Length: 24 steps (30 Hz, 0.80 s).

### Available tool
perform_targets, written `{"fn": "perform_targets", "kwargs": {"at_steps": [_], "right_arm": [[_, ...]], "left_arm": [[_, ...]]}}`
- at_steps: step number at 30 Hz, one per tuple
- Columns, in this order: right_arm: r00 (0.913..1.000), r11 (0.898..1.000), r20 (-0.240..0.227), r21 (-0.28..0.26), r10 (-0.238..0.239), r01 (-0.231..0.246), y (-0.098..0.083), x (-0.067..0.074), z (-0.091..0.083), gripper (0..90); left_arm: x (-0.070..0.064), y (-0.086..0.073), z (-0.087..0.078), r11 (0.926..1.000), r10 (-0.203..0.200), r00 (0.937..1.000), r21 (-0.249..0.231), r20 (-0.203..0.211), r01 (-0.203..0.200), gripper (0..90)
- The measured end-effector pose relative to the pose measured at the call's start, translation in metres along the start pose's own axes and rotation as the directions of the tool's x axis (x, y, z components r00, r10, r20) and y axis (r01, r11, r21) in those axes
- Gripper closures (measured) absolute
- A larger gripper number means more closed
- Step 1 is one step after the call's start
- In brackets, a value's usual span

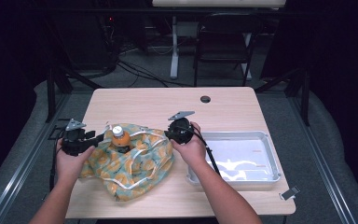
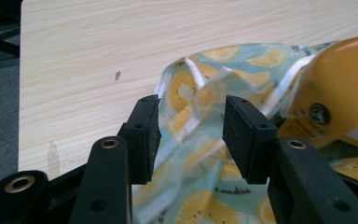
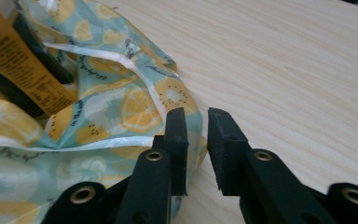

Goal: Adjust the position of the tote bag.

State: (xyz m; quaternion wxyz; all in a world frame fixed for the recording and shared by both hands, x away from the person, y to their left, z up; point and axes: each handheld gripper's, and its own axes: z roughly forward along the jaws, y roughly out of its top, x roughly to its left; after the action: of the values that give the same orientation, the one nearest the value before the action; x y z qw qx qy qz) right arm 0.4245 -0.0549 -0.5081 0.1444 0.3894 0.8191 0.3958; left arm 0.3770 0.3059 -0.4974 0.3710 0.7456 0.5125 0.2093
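A teal bag printed with lemon slices (image 1: 130, 163) lies crumpled at the table's front left. An orange juice bottle with a white cap (image 1: 120, 136) stands upright in its mouth. My left gripper (image 1: 100, 137) is at the bag's left edge. In the left gripper view its jaws (image 2: 191, 135) stand wide apart with a fold of the bag (image 2: 200, 186) between them, untouched by the pads, and the bottle (image 2: 340, 98) is close on the right. My right gripper (image 1: 170, 135) is at the bag's right edge. Its jaws (image 3: 196, 140) are slightly apart with bare table between them, beside the bag's rim (image 3: 98, 107) and bottle (image 3: 23, 65).
A shallow metal tray (image 1: 233, 134) sits at the right of the wooden table (image 1: 168, 102), just behind my right forearm. A small grey clip (image 1: 290, 192) lies at the front right corner. A cable hole (image 1: 205, 99) is near the far edge. A chair (image 1: 223, 42) stands beyond.
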Motion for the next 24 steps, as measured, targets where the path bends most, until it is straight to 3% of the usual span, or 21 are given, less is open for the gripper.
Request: {"fn": "perform_targets", "kwargs": {"at_steps": [5, 9, 12, 13, 15, 20, 23, 24], "right_arm": [[0.9998, 0.999, -0.009, -0.031, -0.018, 0.018, -0.001, 0.002, -0.018, 70.3], [0.999, 0.996, -0.009, -0.079, -0.044, 0.044, 0.003, 0.009, -0.041, 68.6], [0.9985, 0.995, -0.015, -0.087, -0.053, 0.051, 0.003, 0.014, -0.05, 68.6], [0.9968, 0.994, -0.02, -0.084, -0.077, 0.075, 0.004, 0.02, -0.057, 68.6], [0.9961, 0.992, -0.038, -0.099, -0.08, 0.076, 0.004, 0.028, -0.06, 68.6], [0.9926, 0.988, -0.068, -0.124, -0.101, 0.092, 0.004, 0.045, -0.061, 73.0], [0.9873, 0.988, -0.093, -0.1, -0.129, 0.119, 0.002, 0.061, -0.05, 73.4], [0.9815, 0.987, -0.116, -0.079, -0.152, 0.143, 0.002, 0.071, -0.043, 72.6]], "left_arm": [[-0.001, 0.0, -0.017, 0.9983, -0.036, 0.9987, -0.045, 0.036, 0.037, 56.6], [-0.004, 0.0, -0.032, 0.9918, -0.069, 0.9936, -0.101, 0.089, 0.078, 57.3], [-0.007, -0.002, -0.038, 0.9925, -0.06, 0.9936, -0.101, 0.096, 0.069, 57.3], [-0.009, -0.003, -0.039, 0.992, -0.054, 0.994, -0.109, 0.095, 0.064, 57.3], [-0.011, -0.004, -0.043, 0.9937, -0.038, 0.9955, -0.102, 0.087, 0.047, 57.3], [-0.013, -0.009, -0.051, 0.9925, -0.052, 0.9935, -0.106, 0.102, 0.062, 57.0], [-0.015, -0.012, -0.053, 0.993, -0.046, 0.9935, -0.104, 0.105, 0.057, 57.0], [-0.016, -0.013, -0.053, 0.9933, -0.043, 0.9933, -0.102, 0.107, 0.054, 57.0]]}}
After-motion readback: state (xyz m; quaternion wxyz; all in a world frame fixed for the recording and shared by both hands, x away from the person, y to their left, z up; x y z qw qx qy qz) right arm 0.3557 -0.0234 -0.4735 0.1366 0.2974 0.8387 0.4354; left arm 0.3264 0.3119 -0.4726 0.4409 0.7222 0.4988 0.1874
